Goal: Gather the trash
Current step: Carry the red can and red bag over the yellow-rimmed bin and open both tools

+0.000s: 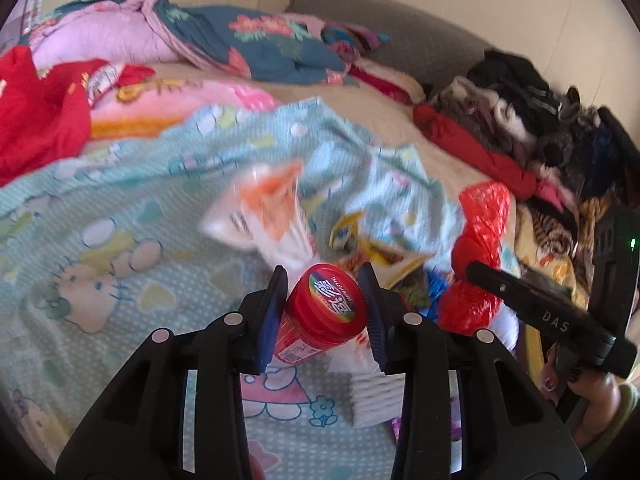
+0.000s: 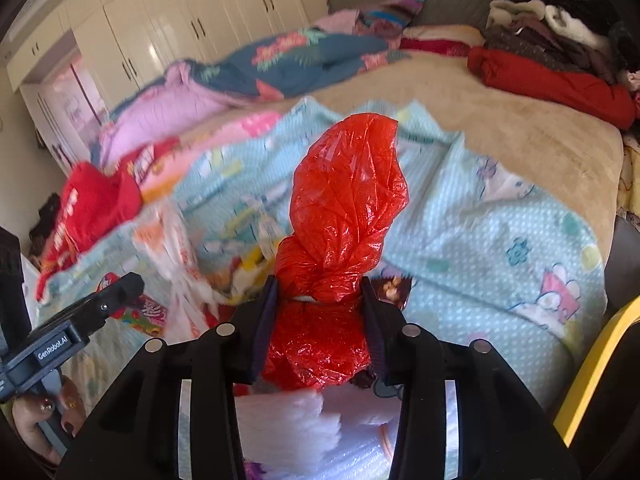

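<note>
Bedclothes cover everything: a pale blue cartoon blanket (image 1: 132, 200) is spread over the bed, with the litter gathered near its front edge, presumably so both tools can reach it from where the person stands.

On the left, the left gripper (image 1: 322, 282) has its blue pads on either side of a red-lidded canister (image 1: 326, 304). The pads appear to touch the lid's rim on both sides, so I judge it gripped, though only lightly. The canister lies tipped, its lid turned up toward the gripper and its long axis slanting down and away to the lower left, the body resting by a stack of white tissues (image 1: 370, 396). Just behind it lie a blurred white-and-orange packet (image 1: 272, 216) and some yellow wrappers (image 1: 384, 256).

Further right, the right gripper (image 2: 320, 292) is closed around the pinched neck of a red plastic bag (image 2: 348, 200). That narrow waist is the sensible place to take it, since the plastic bunches there. The bag's long axis runs straight away from the gripper, its puffed upper part standing up over the blanket and its lower bulge sitting between the fingers. A dark snack wrapper (image 2: 394, 288) lies just beside the right-hand finger.
</note>
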Demonstrator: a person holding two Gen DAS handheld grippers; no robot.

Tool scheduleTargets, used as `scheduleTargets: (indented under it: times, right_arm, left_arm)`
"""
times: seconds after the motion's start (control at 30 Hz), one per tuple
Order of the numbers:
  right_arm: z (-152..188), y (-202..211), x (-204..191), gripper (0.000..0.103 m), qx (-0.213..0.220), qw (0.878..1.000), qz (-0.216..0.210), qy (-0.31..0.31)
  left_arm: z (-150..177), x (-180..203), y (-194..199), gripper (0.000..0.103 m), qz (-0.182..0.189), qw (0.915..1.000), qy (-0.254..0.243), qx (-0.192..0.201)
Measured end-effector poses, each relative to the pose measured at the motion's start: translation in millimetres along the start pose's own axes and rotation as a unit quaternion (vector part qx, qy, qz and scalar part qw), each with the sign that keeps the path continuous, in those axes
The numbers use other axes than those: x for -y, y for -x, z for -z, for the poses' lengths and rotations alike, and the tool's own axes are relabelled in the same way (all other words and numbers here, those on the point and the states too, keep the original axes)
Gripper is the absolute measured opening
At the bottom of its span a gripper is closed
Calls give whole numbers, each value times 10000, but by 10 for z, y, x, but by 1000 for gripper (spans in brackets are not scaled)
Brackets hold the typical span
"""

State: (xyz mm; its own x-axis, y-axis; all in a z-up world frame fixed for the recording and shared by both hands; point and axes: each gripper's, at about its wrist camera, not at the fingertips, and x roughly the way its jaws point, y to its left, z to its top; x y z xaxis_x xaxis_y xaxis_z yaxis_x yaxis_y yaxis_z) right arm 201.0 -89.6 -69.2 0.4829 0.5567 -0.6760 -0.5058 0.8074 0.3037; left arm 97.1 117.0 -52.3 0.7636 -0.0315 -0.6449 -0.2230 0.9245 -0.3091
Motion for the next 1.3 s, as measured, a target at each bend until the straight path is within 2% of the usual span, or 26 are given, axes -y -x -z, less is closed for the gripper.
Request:
scheduleTargets:
  times: [0.13,0.37,0.57,0.73,1.3]
  right_arm:
    - [-102,249,45,38,292,9995,-66,-50]
    - [-166,709,125,38,647,9979,-49,90]
    - [-88,1020,277,38,832,9963,119,178]
    - [25,1249,524,38,901,9957,217,-40]
    - [550,1836,1316,38,1029,9906,637,-634]
  left_arm:
    - [-167,109,261,29,120,9994,15,316]
    - [-305,528,468,28,542,9970,-95,546]
    - [-243,958,443,28,879,9947,-230,487]
    - [-175,1299,394,28,1087,9924,-381,423]
    - [130,2182,230,28,1492,9840,-965,111]
